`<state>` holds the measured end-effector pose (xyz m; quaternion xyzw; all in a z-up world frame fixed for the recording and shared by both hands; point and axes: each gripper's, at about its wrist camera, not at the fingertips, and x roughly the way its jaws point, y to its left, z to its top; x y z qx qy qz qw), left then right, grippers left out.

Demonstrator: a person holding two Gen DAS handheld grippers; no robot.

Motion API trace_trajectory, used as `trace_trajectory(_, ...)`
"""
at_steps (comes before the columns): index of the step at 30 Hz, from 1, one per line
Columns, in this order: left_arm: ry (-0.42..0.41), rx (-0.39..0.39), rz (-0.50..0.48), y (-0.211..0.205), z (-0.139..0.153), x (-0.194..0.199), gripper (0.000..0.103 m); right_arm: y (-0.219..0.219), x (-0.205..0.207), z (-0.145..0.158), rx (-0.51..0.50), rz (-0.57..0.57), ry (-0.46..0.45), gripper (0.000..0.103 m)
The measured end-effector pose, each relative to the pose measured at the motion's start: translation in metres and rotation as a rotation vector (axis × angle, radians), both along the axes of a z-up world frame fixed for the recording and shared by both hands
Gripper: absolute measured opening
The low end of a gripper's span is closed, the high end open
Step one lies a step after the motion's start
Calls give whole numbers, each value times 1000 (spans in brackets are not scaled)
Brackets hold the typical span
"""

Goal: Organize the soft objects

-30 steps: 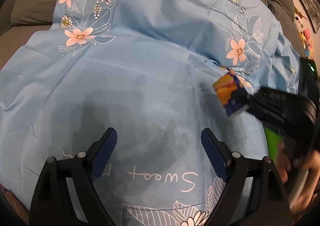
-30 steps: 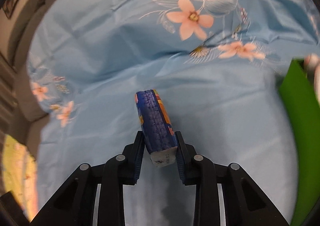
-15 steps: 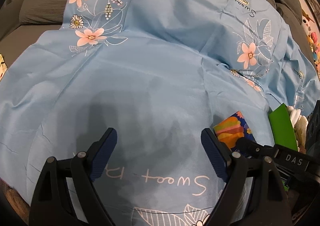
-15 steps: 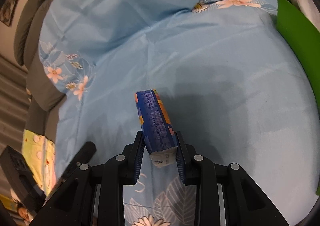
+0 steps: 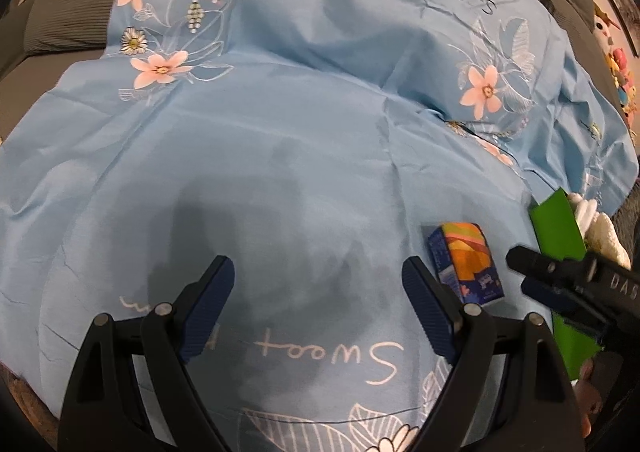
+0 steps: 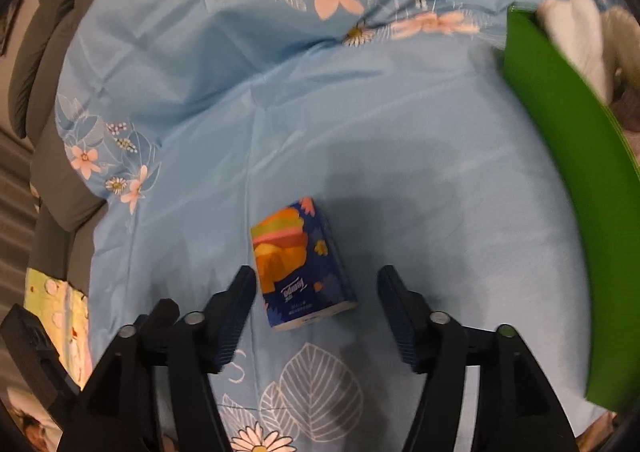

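Right tongs (image 6: 316, 308), just opened, straddle glossy boxy tissue pack (image 6: 300, 264).

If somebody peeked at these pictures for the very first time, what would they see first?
Probably the colourful tissue pack, lying flat on the big blue flowered sheet, between the fingers of the right gripper, whose jaws have just been opening and no longer touch it. Next, the bright green box at the sheet's right edge, with white fluffy things inside.
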<state>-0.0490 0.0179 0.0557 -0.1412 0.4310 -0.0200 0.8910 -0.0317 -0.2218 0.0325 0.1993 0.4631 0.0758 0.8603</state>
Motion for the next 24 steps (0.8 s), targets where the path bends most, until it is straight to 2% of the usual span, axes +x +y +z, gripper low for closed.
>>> trace_trajectory(6, 5, -22, -60, -14, -1, 1, 85, -6, -1, 7, 19, 16, -75, 68)
trace_trajectory(11, -10, -59, -143, -32, 0, 4, 84, 0, 2, 3, 78, 57, -77, 68)
trace_trajectory(13, -5, -99, -178, -38, -3, 5, 83, 1, 4, 2, 71, 70, -80, 65)
trace_trajectory(14, 4, -137, -202, -42, -5, 7, 81, 2, 5, 2, 73, 74, -80, 60)
trace_trajectory(16, 9, -187, -227, -49, -9, 10, 74, 1, 10, -2, 100, 86, -64, 59)
trace_trajectory(21, 34, -223, -251, -65, -18, 19, 66, -6, 22, -13, 121, 62, -18, 56)
trace_trajectory(24, 30, -225, -284, -74, -20, 22, 57, -5, 26, -17, 144, 81, 0, 55)
